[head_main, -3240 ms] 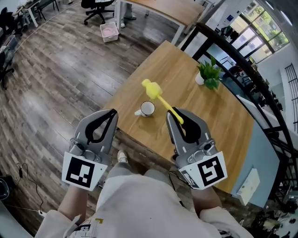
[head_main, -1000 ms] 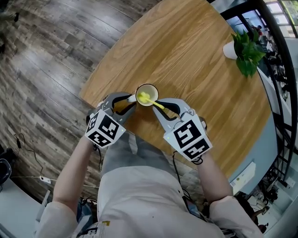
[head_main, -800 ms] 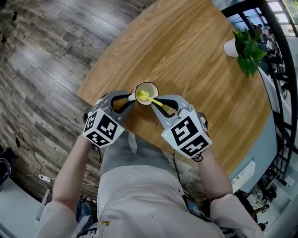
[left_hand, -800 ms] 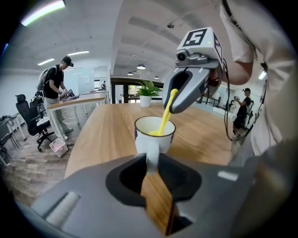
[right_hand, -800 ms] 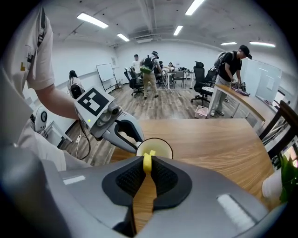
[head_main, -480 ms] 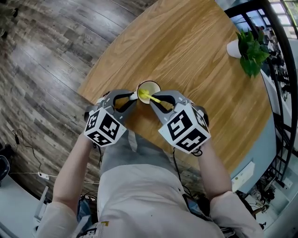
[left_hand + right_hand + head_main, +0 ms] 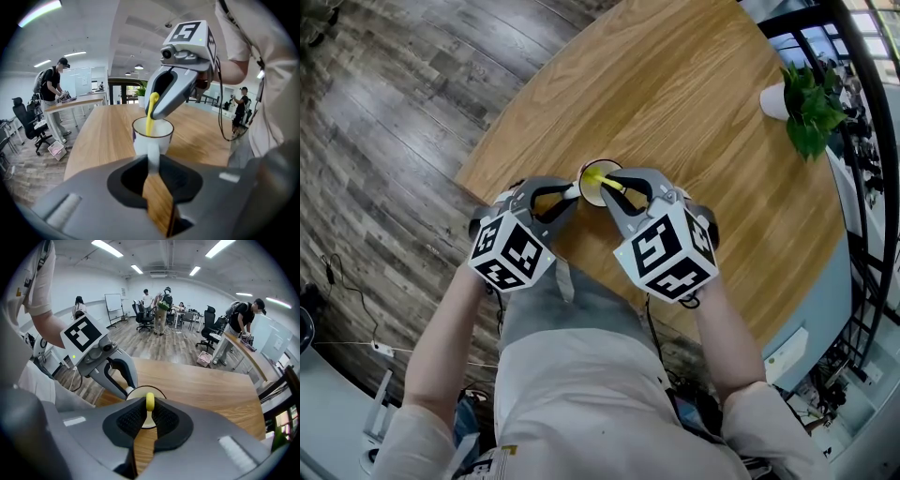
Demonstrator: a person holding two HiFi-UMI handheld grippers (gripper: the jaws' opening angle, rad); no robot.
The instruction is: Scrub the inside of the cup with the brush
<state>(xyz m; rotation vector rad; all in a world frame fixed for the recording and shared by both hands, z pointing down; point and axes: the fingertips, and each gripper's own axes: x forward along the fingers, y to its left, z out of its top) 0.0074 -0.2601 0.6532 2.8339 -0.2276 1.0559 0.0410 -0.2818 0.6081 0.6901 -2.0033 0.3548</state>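
Note:
A white cup (image 7: 594,187) stands upright near the table's front edge. My left gripper (image 7: 572,192) has the cup's handle (image 7: 153,154) between its jaws, which are closing and pinch it. In the left gripper view the cup (image 7: 152,136) sits just beyond the jaws. My right gripper (image 7: 619,186) is shut on the yellow brush (image 7: 605,177) by its handle end (image 7: 150,401). The brush (image 7: 151,115) slants down into the cup, its head hidden inside. In the right gripper view the cup's rim (image 7: 136,391) shows just past the right gripper (image 7: 149,411).
The wooden table (image 7: 694,112) stretches away behind the cup, its front edge close to my body. A potted plant (image 7: 806,94) stands at the far right. Wood floor lies to the left. People, desks and office chairs (image 7: 145,315) stand far off in the room.
The left jaws have closed in on the cup's handle. The right gripper has swung up over the cup, pushing the brush steeper and deeper inside. Earlier, both grippers were well short of the cup.

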